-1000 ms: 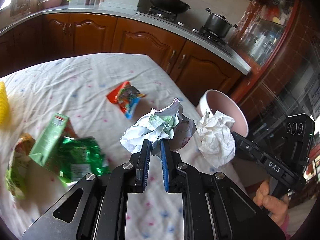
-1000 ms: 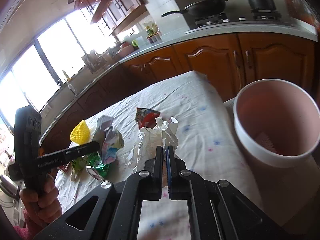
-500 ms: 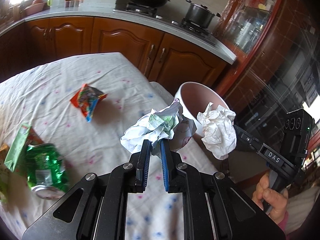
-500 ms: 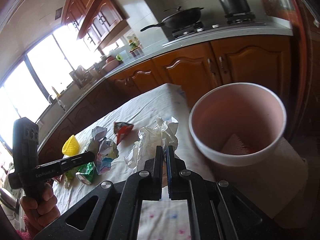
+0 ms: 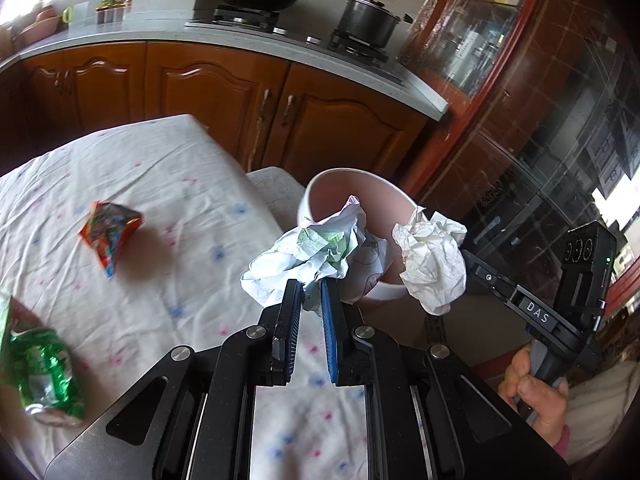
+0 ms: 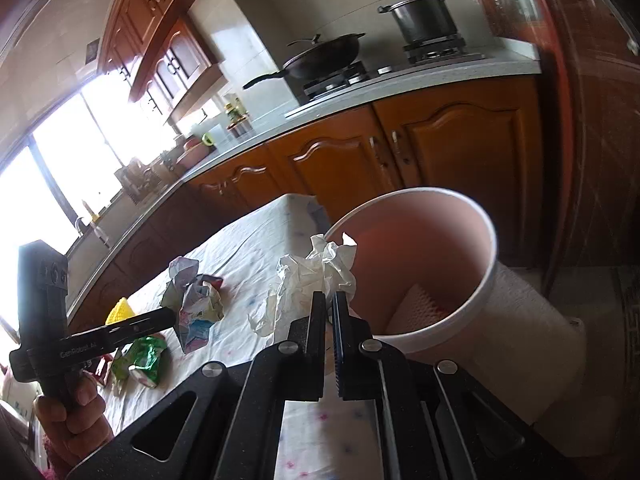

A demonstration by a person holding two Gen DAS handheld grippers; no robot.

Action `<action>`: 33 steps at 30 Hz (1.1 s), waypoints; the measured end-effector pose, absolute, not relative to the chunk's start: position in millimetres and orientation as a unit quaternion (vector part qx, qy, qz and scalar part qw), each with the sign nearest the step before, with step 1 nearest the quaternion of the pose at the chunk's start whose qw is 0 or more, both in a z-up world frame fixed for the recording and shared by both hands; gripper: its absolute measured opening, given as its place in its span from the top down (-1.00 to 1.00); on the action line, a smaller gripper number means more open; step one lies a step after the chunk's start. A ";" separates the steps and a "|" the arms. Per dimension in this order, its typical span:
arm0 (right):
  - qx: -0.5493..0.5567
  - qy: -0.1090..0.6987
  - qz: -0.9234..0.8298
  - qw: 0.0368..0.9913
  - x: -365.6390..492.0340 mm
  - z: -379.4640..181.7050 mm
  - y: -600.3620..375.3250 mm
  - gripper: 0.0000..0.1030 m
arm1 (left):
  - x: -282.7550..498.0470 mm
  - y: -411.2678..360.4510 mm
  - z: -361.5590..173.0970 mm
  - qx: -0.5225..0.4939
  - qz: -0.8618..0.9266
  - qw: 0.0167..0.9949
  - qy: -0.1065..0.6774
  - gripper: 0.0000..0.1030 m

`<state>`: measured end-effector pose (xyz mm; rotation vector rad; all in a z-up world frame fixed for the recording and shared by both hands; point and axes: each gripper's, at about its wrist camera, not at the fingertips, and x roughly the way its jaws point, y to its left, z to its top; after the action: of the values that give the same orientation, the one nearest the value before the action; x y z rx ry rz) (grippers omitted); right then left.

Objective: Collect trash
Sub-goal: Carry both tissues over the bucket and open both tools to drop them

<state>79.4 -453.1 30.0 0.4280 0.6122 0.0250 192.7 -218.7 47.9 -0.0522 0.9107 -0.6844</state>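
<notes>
My left gripper [image 5: 307, 286] is shut on a crumpled printed paper ball [image 5: 308, 256] and holds it in the air just before the rim of the pink bin [image 5: 384, 196]. It also shows in the right wrist view [image 6: 192, 300]. My right gripper [image 6: 329, 298] is shut on a crumpled white paper wad [image 6: 312, 280] beside the bin's rim [image 6: 492, 240]; the wad also shows in the left wrist view [image 5: 432, 264]. The bin stands off the table's end, on a white stool.
On the flowered tablecloth [image 5: 160, 200] lie a red snack wrapper [image 5: 108, 232] and a crushed green can [image 5: 44, 376]. A yellow object [image 6: 120, 310] sits farther back. Wooden cabinets [image 5: 320, 120] and a stove counter stand behind; a glass cabinet is on the right.
Both grippers have carried their paper wads away from the table toward the pink bin, which now looms closer in both views. Both stay shut.
</notes>
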 end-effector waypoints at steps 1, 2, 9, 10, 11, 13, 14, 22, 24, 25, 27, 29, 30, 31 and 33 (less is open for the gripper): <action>0.210 0.297 0.008 0.931 79.6 30.6 -457.7 0.94 | 194.5 -225.5 48.0 -0.023 -0.328 0.840 0.432 0.80; 0.211 0.296 0.004 0.932 79.6 30.9 -461.4 0.94 | 196.1 -231.5 48.1 -0.022 -0.331 0.838 0.434 0.80; 0.215 0.292 -0.022 0.931 88.4 31.8 -488.2 0.94 | 208.9 -269.3 45.4 -0.011 -0.341 0.829 0.443 0.80; 0.217 0.292 -0.026 0.931 90.0 31.5 -492.1 0.94 | 211.2 -274.7 45.5 -0.009 -0.341 0.829 0.444 0.80; 0.219 0.292 -0.028 0.931 91.1 31.2 -495.0 0.93 | 213.8 -280.7 45.7 -0.007 -0.342 0.828 0.444 0.80; 0.220 0.292 -0.034 0.930 93.7 30.6 -500.4 0.93 | 217.8 -289.8 45.3 -0.004 -0.343 0.827 0.445 0.80; 0.220 0.292 -0.036 0.930 95.3 30.1 -502.5 0.93 | 220.8 -296.5 44.6 0.001 -0.343 0.827 0.446 0.80; 0.219 0.300 -0.051 0.927 105.5 25.4 -515.8 0.93 | 244.6 -327.0 27.9 0.009 -0.334 0.817 0.469 0.80; 0.217 0.305 -0.055 0.926 109.3 23.4 -517.6 0.93 | 247.1 -331.6 22.6 0.011 -0.331 0.815 0.475 0.80; 0.217 0.306 -0.055 0.925 111.0 22.6 -518.7 0.93 | 249.7 -335.5 18.9 0.013 -0.329 0.814 0.479 0.80; 0.212 0.312 -0.058 0.924 114.6 21.1 -519.5 0.93 | 252.5 -340.4 14.6 0.017 -0.327 0.812 0.483 0.79; 0.206 0.318 -0.060 0.924 119.3 19.7 -519.4 0.93 | 254.4 -342.5 12.5 0.018 -0.330 0.810 0.485 0.77; 0.204 0.320 -0.060 0.923 120.9 19.3 -519.4 0.92 | 254.8 -344.3 12.3 0.019 -0.331 0.809 0.485 0.75; 0.202 0.325 -0.061 0.922 123.9 18.2 -519.9 0.90 | 255.5 -345.8 11.9 0.021 -0.330 0.810 0.484 0.75; 0.204 0.329 -0.060 0.920 126.8 16.2 -520.5 0.83 | 256.8 -347.6 9.5 0.024 -0.330 0.808 0.487 0.71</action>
<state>126.8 -520.5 16.2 0.4190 0.6759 -0.1243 256.8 -347.6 9.5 0.0515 1.0421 -0.7059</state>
